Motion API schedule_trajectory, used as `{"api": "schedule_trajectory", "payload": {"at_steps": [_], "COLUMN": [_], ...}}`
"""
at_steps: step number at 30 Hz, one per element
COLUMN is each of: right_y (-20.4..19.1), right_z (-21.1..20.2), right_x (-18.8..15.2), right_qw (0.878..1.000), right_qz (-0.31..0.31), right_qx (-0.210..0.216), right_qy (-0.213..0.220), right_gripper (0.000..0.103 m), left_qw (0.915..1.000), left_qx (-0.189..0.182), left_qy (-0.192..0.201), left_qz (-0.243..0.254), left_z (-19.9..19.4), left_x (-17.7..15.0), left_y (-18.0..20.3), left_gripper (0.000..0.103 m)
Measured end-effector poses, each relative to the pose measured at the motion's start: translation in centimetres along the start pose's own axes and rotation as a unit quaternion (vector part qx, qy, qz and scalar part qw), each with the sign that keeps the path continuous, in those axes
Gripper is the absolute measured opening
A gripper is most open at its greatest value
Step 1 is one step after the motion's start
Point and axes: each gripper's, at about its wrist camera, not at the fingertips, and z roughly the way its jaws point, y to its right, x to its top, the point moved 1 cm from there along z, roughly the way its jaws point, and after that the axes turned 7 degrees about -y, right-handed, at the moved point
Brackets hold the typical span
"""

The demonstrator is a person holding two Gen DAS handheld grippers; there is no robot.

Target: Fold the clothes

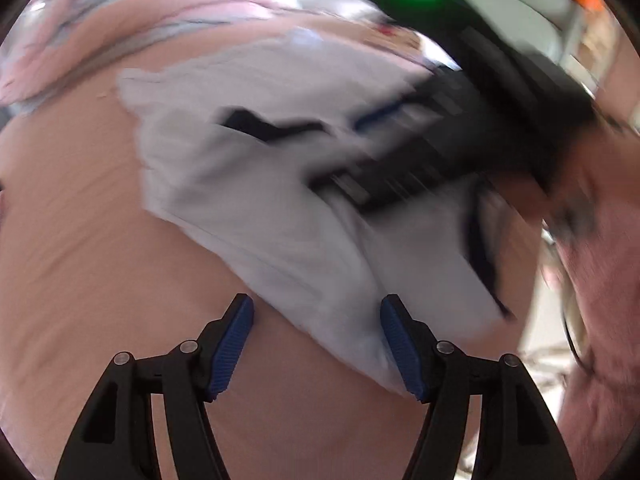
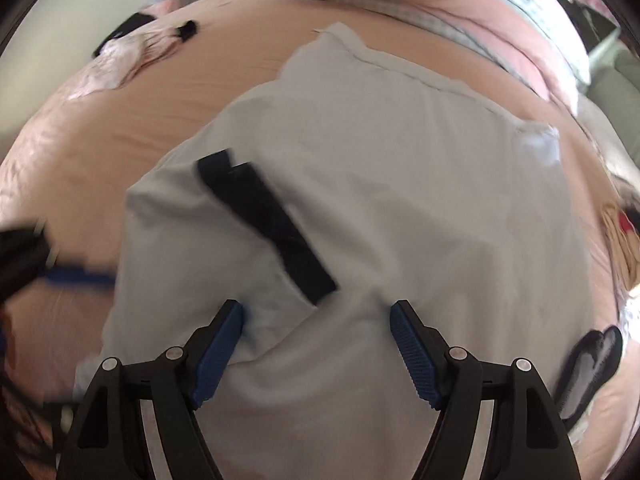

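Note:
A white garment (image 2: 380, 184) with a dark strip (image 2: 266, 224) on it lies spread on a peach bed sheet (image 2: 132, 128). My right gripper (image 2: 316, 344) hovers open just above its near part, cloth showing between the blue pads (image 2: 218, 354). In the left wrist view the same white garment (image 1: 248, 184) lies ahead, blurred. My left gripper (image 1: 318, 348) is open at its near edge, the cloth brushing the right pad (image 1: 402, 350). The other gripper (image 1: 460, 136) crosses above the garment there as a dark blur; in the right wrist view the left gripper (image 2: 28, 256) shows at the left edge.
A pink and grey patterned duvet (image 2: 460, 12) is bunched along the far side of the bed. Pink clothes (image 2: 128, 56) lie at the far left, a dark item (image 2: 588, 368) at the right. A person's pink sleeve (image 1: 600, 320) fills the right of the left wrist view.

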Motion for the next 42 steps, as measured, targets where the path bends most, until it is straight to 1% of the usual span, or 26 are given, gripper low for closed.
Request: {"api": "schedule_trajectory", "payload": {"at_steps": [1, 2, 3, 4, 7, 10, 11, 13, 15, 16, 19, 21, 23, 26, 28, 33, 34, 35, 36, 39, 40, 41, 42], "right_y": [0.4, 0.8, 0.5, 0.2, -0.8, -2.2, -2.9, -4.6, -4.8, -4.9, -5.3, -5.5, -5.7, -6.1, -6.3, -7.4, -7.1, -6.5, -6.3, -4.3, -4.1, -4.1, -4.3], "right_z": [-0.1, -0.3, -0.7, -1.2, -2.7, -3.6, -3.6, -3.3, -3.4, -3.5, -3.8, -4.0, -4.1, -4.4, -4.6, -6.1, -6.7, -7.1, -7.1, -5.4, -4.5, -4.0, -3.8], "right_x": [0.2, 0.3, 0.0, -0.4, -1.4, -2.8, -3.4, -4.9, -5.1, -5.2, -5.4, -5.6, -5.7, -5.9, -6.1, -6.8, -7.0, -7.2, -7.5, -7.0, -6.7, -6.4, -6.3], "right_qw": [1.000, 1.000, 1.000, 1.000, 1.000, 0.999, 0.998, 0.997, 0.997, 0.997, 0.997, 0.997, 0.997, 0.997, 0.996, 0.989, 0.987, 0.987, 0.989, 0.997, 0.998, 0.998, 0.998], "right_qz": [0.007, 0.014, 0.010, 0.007, -0.004, -0.022, -0.032, -0.062, -0.060, -0.060, -0.057, -0.056, -0.055, -0.052, -0.051, -0.076, -0.074, -0.067, -0.057, -0.027, -0.023, -0.022, -0.026], "right_qx": [-0.005, -0.010, -0.003, 0.003, 0.022, 0.040, 0.046, 0.043, 0.046, 0.048, 0.052, 0.055, 0.058, 0.063, 0.066, 0.128, 0.142, 0.141, 0.130, 0.072, 0.063, 0.063, 0.061], "right_qy": [-0.002, -0.004, -0.002, 0.001, 0.009, 0.011, 0.007, 0.002, 0.003, 0.003, 0.005, 0.006, 0.007, 0.009, 0.010, 0.019, 0.024, 0.029, 0.030, 0.008, -0.005, -0.004, 0.007], "right_gripper": [0.075, 0.075, 0.075, 0.075, 0.075, 0.075, 0.075, 0.075, 0.076, 0.076, 0.076, 0.076, 0.076, 0.076, 0.076, 0.076, 0.076, 0.076, 0.076, 0.076, 0.076, 0.076, 0.076], "left_qw": [0.9999, 0.9998, 0.9998, 0.9996, 0.9962, 0.9910, 0.9897, 0.9871, 0.9853, 0.9849, 0.9863, 0.9888, 0.9893, 0.9883, 0.9870, 0.9836, 0.9835, 0.9839, 0.9845, 0.9868, 0.9874, 0.9876, 0.9879], "left_qx": [-0.002, -0.009, -0.019, -0.024, -0.024, -0.009, -0.016, -0.041, -0.039, -0.033, -0.015, 0.002, 0.008, 0.013, 0.016, 0.024, 0.025, 0.026, 0.028, 0.030, 0.030, 0.030, 0.030], "left_qy": [0.000, 0.002, 0.006, 0.012, 0.031, 0.051, 0.059, 0.080, 0.101, 0.103, 0.084, 0.058, 0.039, 0.030, 0.031, 0.037, 0.037, 0.035, 0.032, 0.025, 0.024, 0.024, 0.024], "left_qz": [0.016, 0.016, 0.005, -0.012, -0.078, -0.123, -0.130, -0.132, -0.132, -0.135, -0.141, -0.137, -0.140, -0.149, -0.157, -0.175, -0.175, -0.173, -0.170, -0.157, -0.154, -0.152, -0.150], "left_z": [-0.3, -0.7, -1.1, -1.4, -2.4, -3.2, -3.4, -4.0, -5.6, -5.5, -4.8, -4.4, -3.7, -4.0, -4.0, -4.1, -4.2, -4.2, -4.2, -3.5, -3.4, -3.4, -3.3], "left_x": [-0.5, -0.9, -1.1, -1.3, -1.8, -1.8, -1.5, -0.9, -1.6, -1.3, -0.1, 0.3, 0.1, -1.0, -1.3, -1.8, -2.0, -2.1, -2.1, -1.5, -1.3, -1.3, -1.2], "left_y": [0.7, 0.8, 0.4, -0.2, -3.1, -5.2, -5.6, -6.4, -6.1, -6.0, -5.6, -5.3, -5.4, -6.2, -6.5, -7.3, -7.3, -7.2, -7.2, -6.7, -6.6, -6.5, -6.4], "left_gripper": [0.064, 0.064, 0.064, 0.064, 0.065, 0.065, 0.065, 0.065, 0.065, 0.065, 0.065, 0.065, 0.065, 0.065, 0.065, 0.065, 0.065, 0.065, 0.065, 0.065, 0.065, 0.065, 0.065]}}
